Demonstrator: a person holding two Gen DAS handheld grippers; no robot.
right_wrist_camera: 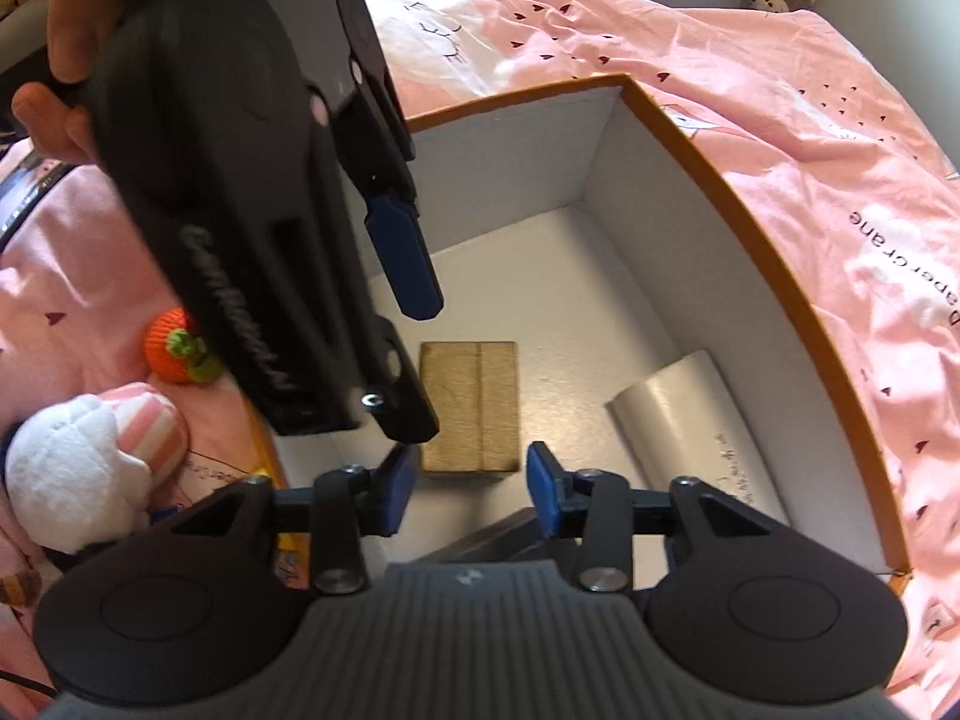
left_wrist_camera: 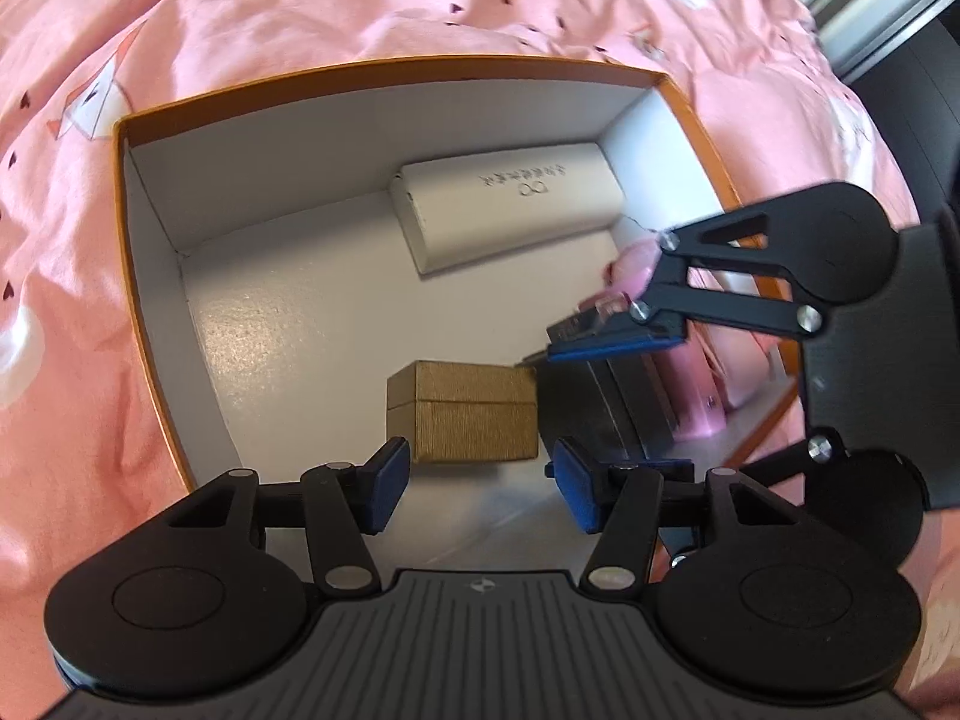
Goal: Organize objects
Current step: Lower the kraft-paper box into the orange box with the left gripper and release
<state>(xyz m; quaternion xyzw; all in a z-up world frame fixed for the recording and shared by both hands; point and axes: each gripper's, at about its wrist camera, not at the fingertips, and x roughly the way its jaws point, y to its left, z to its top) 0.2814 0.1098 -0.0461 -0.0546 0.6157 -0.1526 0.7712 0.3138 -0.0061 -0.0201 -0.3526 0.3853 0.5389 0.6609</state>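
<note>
- While we hold both grippers over the box [left_wrist_camera: 123, 252], our left gripper [left_wrist_camera: 480, 489] sits nearest in its own view, jaws spread apart with nothing between the blue pads [left_wrist_camera: 390, 483].
- Just beyond those pads, the gold case [left_wrist_camera: 465, 411] rests on the white floor of the box, lid closed.
- Beside the gold case on its right stands a dark item [left_wrist_camera: 600, 405]; we cannot tell what it is. Behind that is a pink item [left_wrist_camera: 696, 384] against the right wall.
- Our right gripper [left_wrist_camera: 600, 402] reaches in from the right in this view; its upper blue pad [left_wrist_camera: 612, 345] is over the dark item's top edge, and the lower finger is mostly hidden.
- Farther back, the white case [left_wrist_camera: 510, 204] lies against the far wall, printed side up.
- Around the box spreads the pink sheet [left_wrist_camera: 360, 6].
- From the right wrist view, our right gripper [right_wrist_camera: 471, 492] is likewise released, pads parted and gripping nothing, with the dark item [right_wrist_camera: 498, 540] just below them.
- Past the pads lies the gold case [right_wrist_camera: 469, 405], and the white case [right_wrist_camera: 690, 414] is well apart from it by the right wall.
- Our left gripper [right_wrist_camera: 408, 324] hangs above the gold case, held by our hand [right_wrist_camera: 66, 30].
- Outside the box on the left lie a white plush [right_wrist_camera: 78, 462] and an orange knitted fruit [right_wrist_camera: 177, 348].
</note>
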